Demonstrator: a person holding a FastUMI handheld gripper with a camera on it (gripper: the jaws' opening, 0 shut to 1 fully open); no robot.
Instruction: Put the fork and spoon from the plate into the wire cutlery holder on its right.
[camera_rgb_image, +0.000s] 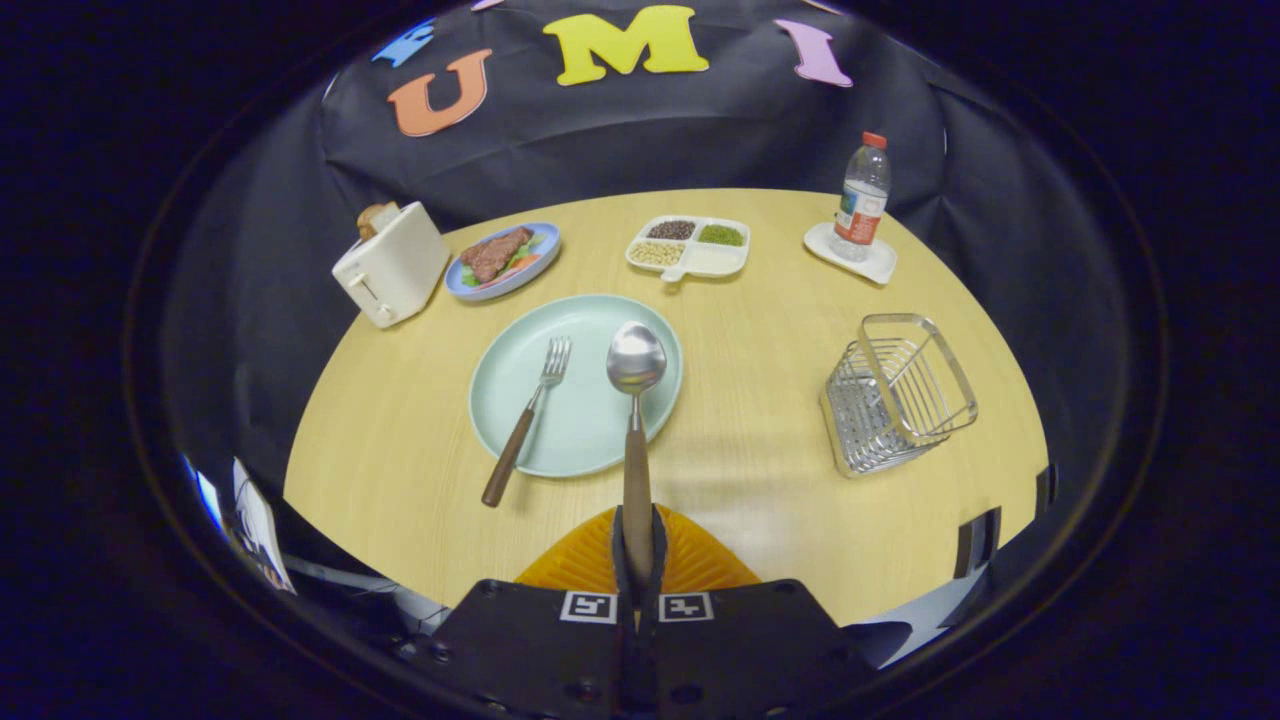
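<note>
The plate (575, 400) is light green. The spoon (636, 420) is shiny silver with a brown handle. The table (760, 470) is yellow.

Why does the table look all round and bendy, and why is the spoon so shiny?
In the gripper view the fisheye lens curves the table edge; the spoon bowl mirrors overhead light as glare; a soft shadow lies on the wood just ahead of the tongs, which are shut on the spoon's wooden handle; the picture is sharp.

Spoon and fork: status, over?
Tool shut on spoon handle, bowl over plate. Fork on plate, handle over rim. Wire holder to the right, tilted, nothing between.
</note>
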